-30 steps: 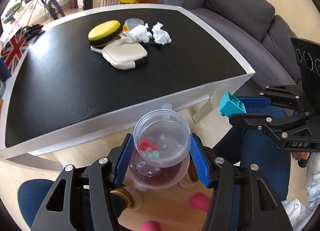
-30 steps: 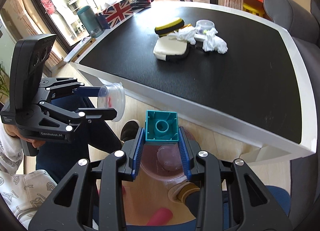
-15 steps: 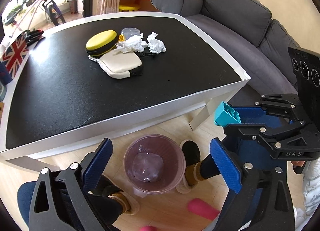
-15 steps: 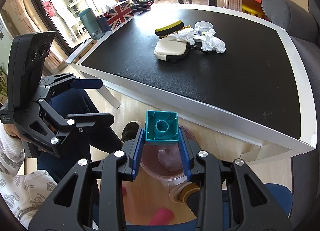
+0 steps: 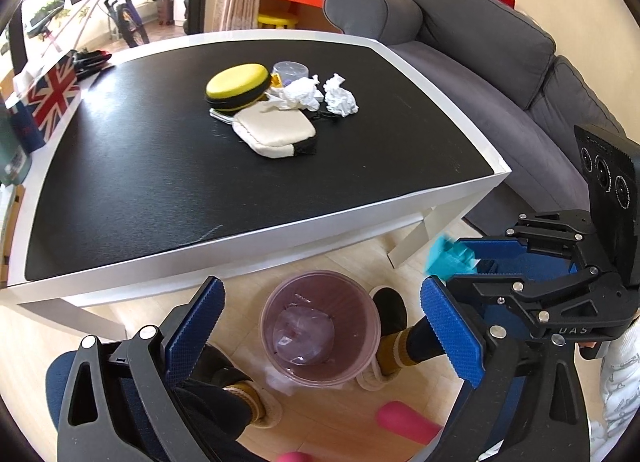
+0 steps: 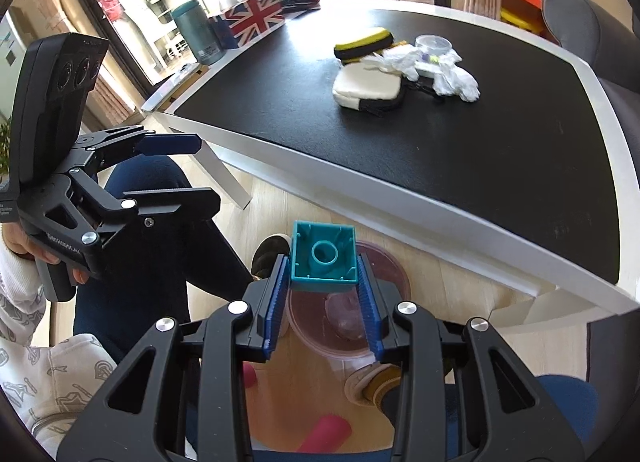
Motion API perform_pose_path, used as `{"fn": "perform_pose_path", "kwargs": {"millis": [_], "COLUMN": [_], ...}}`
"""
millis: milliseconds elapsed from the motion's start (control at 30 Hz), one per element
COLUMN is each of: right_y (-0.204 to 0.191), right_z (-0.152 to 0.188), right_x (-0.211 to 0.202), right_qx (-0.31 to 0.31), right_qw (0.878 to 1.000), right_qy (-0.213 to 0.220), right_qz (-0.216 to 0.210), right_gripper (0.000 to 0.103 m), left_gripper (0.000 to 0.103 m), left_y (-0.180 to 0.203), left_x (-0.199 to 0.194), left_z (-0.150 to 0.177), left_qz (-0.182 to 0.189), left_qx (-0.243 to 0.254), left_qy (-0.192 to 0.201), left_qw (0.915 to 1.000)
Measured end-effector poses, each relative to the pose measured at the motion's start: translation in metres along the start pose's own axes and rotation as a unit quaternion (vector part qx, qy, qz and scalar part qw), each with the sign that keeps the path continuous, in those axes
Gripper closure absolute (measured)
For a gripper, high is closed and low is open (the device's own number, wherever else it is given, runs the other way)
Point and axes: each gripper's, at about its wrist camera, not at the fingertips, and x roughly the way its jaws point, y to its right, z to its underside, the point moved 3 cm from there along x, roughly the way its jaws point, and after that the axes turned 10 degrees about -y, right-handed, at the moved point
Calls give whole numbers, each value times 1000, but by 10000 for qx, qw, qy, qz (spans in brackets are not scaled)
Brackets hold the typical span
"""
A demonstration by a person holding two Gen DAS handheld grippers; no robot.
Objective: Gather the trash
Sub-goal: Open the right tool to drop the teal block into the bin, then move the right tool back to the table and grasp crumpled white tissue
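My left gripper [image 5: 320,290] hangs wide open over a pink bin [image 5: 267,326] on the floor, nothing between its blue pads. A clear plastic container [image 5: 304,336] lies inside the bin. My right gripper [image 6: 322,262] hovers over the same bin [image 6: 400,278]; its jaws are opening and a teal toy block [image 6: 323,256] sits between the pads with slight gaps either side. In the left wrist view that block [image 5: 450,258] is blurred at the right gripper's [image 5: 454,268] tips. Crumpled white tissues [image 5: 340,100] lie on the black table [image 5: 160,182].
On the table with the tissues lie a yellow-topped case [image 5: 236,86], a cream pouch [image 5: 276,134] and a small clear tub [image 5: 290,70]. A person's feet in slippers [image 5: 384,358] flank the bin. A grey sofa [image 5: 480,42] stands to the right. A Union Jack box [image 6: 256,16] sits at the table's far edge.
The left gripper opened wide and the clear container it held dropped into the bin. The right gripper's jaws have parted slightly around the teal block.
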Motion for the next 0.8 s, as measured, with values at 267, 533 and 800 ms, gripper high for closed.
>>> {"fn": "perform_pose_path", "kwargs": {"millis": [267,533,800], "right_y": [3,8,11], "right_z": [-5,-4,-4], "right_x": [-3,-3,-12], "right_qx": [184,329,412], "right_qw": [9996,9992,9988], "right_qy": [95,68,140], "right_qz": [184,228,210], "right_gripper": [7,6,6], "left_gripper": [8,8,8], "left_y": [-5,-3,-3], "left_x": [0,-1,-5], "left_z": [0,-2,-5], "left_qz": [-28,12,17], "left_qx": [-39,-13,-28], "left_qy": [1,18,26], "left_qw": [10000,10000,10000]}}
